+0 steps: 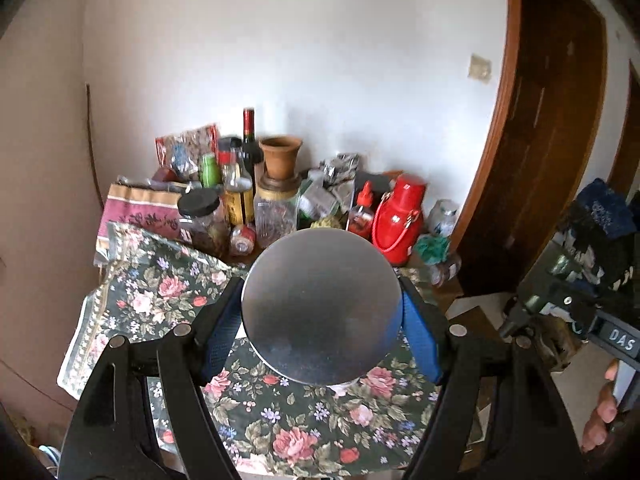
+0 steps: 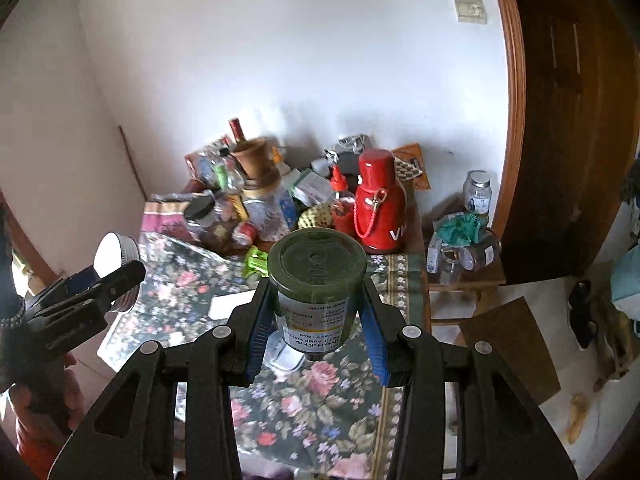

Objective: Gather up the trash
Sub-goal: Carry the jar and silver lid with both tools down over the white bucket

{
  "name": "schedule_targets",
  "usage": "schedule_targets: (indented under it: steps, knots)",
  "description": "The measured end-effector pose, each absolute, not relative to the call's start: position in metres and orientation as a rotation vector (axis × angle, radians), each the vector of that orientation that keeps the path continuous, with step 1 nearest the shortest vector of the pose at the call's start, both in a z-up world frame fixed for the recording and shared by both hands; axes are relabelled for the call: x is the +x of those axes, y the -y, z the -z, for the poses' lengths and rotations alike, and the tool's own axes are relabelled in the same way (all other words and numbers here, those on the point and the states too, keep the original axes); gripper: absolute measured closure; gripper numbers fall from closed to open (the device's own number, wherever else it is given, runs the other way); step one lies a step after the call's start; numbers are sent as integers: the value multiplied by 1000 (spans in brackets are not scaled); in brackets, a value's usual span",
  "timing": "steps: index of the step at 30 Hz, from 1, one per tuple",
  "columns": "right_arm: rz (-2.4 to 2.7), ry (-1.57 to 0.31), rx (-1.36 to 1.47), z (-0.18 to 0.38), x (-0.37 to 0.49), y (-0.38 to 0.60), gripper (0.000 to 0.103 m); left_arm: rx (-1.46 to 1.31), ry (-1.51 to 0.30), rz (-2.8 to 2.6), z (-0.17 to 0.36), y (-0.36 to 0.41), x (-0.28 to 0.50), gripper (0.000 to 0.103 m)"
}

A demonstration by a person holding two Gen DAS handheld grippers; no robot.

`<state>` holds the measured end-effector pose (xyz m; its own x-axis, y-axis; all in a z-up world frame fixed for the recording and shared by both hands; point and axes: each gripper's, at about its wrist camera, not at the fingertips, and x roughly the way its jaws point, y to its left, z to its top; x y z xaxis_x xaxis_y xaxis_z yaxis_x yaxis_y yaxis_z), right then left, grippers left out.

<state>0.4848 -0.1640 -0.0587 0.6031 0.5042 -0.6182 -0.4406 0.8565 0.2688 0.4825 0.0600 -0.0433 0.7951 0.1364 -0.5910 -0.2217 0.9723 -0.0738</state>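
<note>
My left gripper (image 1: 320,285) is shut on a round silver metal tin (image 1: 320,320), whose flat face fills the middle of the left wrist view. In the right wrist view the same tin (image 2: 114,252) shows a threaded side, held up at the left by the left gripper (image 2: 120,276). My right gripper (image 2: 316,292) is shut on a dark green pump bottle (image 2: 316,258), held upside down with its base toward the camera. Both are lifted above the table's floral cloth (image 2: 320,400). A hand (image 2: 60,396) holds the left gripper's handle.
The back of the table is crowded: a red flask (image 1: 398,220), a wine bottle (image 1: 249,136), a clay pot (image 1: 280,156), and several jars. A low side table (image 2: 472,276) with jars stands by the wooden door (image 2: 568,120). Cardboard (image 2: 512,352) lies on the floor.
</note>
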Motion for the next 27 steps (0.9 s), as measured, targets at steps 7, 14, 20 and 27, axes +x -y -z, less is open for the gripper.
schedule_targets:
  steps: [7,14,20,27]
  knots:
    - [-509,-670,115,33,422,168,65,-143,-535,-126,16,-62,412,29]
    - [-444,-650,158,29,341,155,65,-116,-529,-66,13,-81,328,29]
    - [-411,-667,185,37,273,140,64,-104,-563,-42,26,-103,251,29]
    - [-376,-720,187,43,211,133,64,-116,-612,5,39,-111,198,29]
